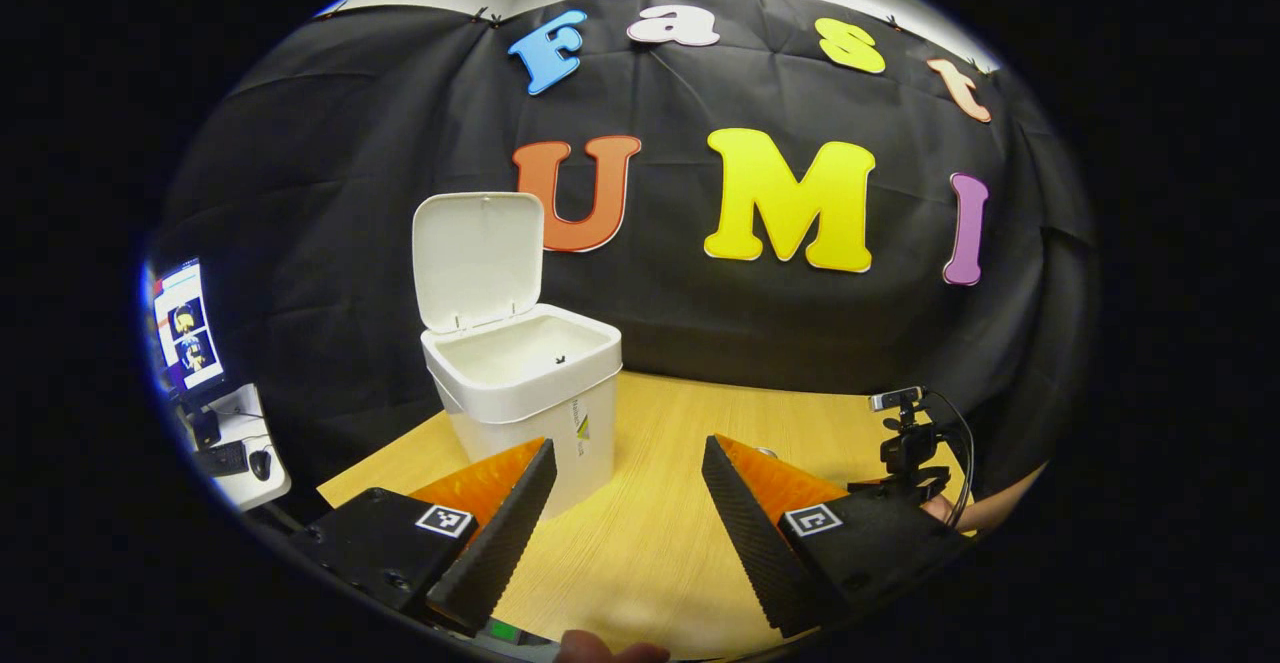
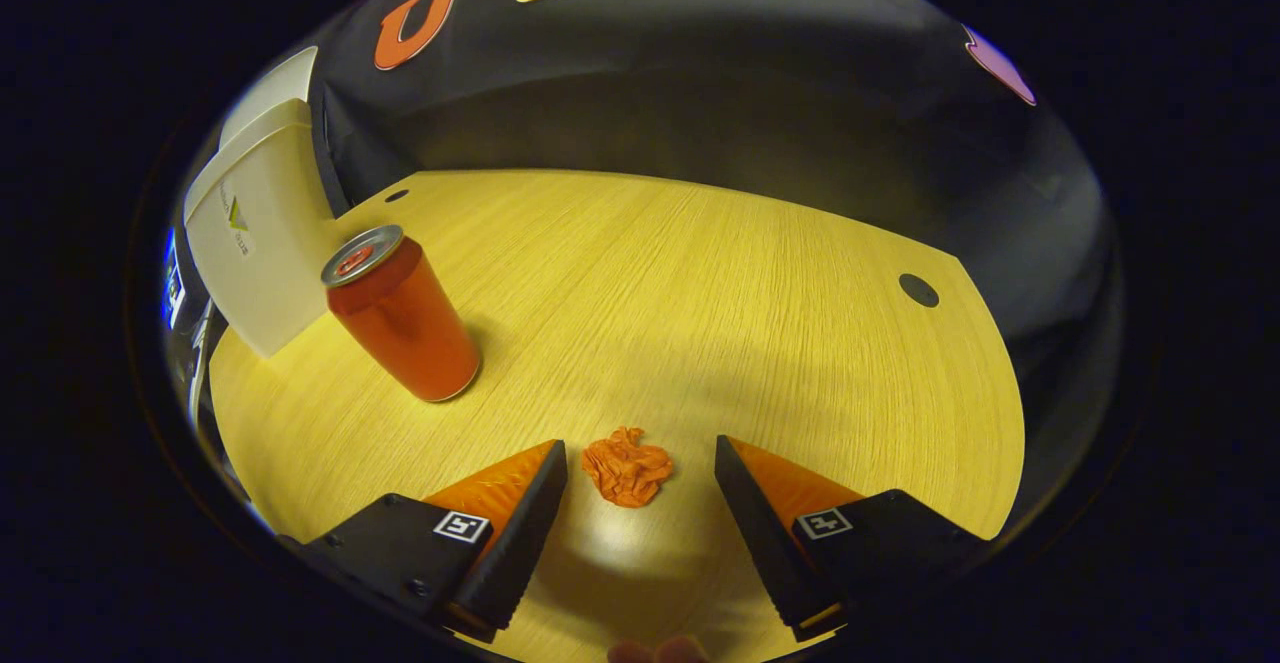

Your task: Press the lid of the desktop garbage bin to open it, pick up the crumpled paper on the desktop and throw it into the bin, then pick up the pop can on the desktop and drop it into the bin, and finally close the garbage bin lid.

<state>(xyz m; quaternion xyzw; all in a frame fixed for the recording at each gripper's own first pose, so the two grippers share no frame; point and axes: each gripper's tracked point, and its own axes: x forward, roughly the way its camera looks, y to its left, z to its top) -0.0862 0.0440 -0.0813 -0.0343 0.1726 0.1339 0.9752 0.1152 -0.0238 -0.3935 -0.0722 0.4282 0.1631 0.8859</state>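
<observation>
**Bin open, paper between the right jaws**

In the left gripper view, the white garbage bin (image 1: pixel 520 383) stands left of centre on the wooden table (image 1: pixel 660 543), its lid (image 1: pixel 478 258) tipped up and back, the inside showing pale. The left gripper (image 1: pixel 628 503) hangs above the table at the bottom of the frame, jaws spread wide with nothing between them. A small camera on a stand (image 1: pixel 905 443) sits at the lower right.

In the right gripper view, the crumpled paper (image 2: pixel 626 466) lies on the table, low in the frame, between the spread jaws of the right gripper (image 2: pixel 640 488), neither finger touching it. The pop can (image 2: pixel 402 313) stands upright at left of centre, just beside the bin at the far left.
</observation>
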